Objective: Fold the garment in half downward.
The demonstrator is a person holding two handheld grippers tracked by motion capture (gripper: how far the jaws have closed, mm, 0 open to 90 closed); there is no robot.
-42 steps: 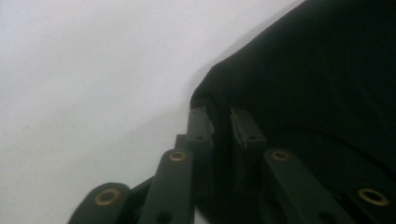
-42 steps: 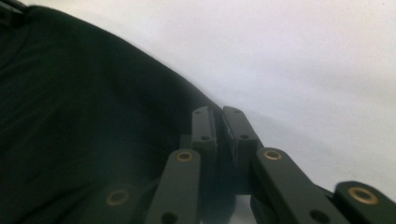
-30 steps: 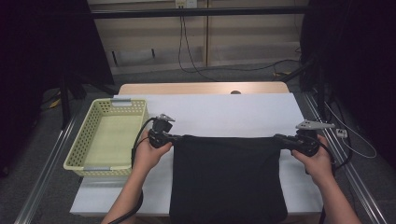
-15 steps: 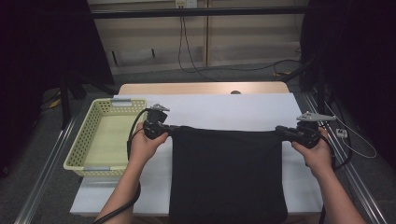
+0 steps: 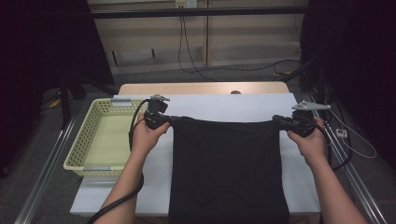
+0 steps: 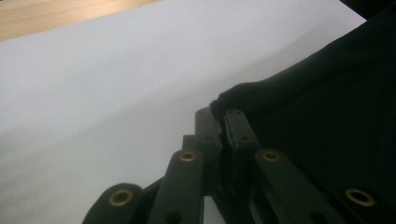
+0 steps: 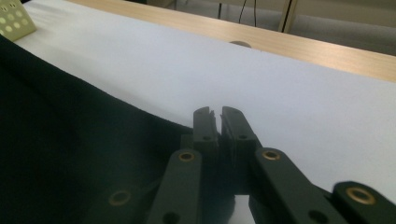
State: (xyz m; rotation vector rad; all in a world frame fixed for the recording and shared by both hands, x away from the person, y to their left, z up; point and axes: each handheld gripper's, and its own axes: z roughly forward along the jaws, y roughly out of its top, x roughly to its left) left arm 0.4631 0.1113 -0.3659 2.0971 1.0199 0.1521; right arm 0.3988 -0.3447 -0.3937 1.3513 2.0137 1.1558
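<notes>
Both grippers, left gripper (image 5: 164, 120) and right gripper (image 5: 285, 122), remain clamped on the far corners of the black garment (image 5: 229, 172). Compared with a second earlier, its far edge is raised and taut between them, ready for folding or repositioning.

The high view is dim — the room around the white table cover (image 5: 233, 108) sinks into near-black at both sides, and the cover itself is the brightest surface. Beside it, the black cloth (image 5: 229, 168) shows almost no fold detail. In both gripper views the near linkages are soft and blurred — a soft grey shadow falls on the cover near the cloth.
</notes>
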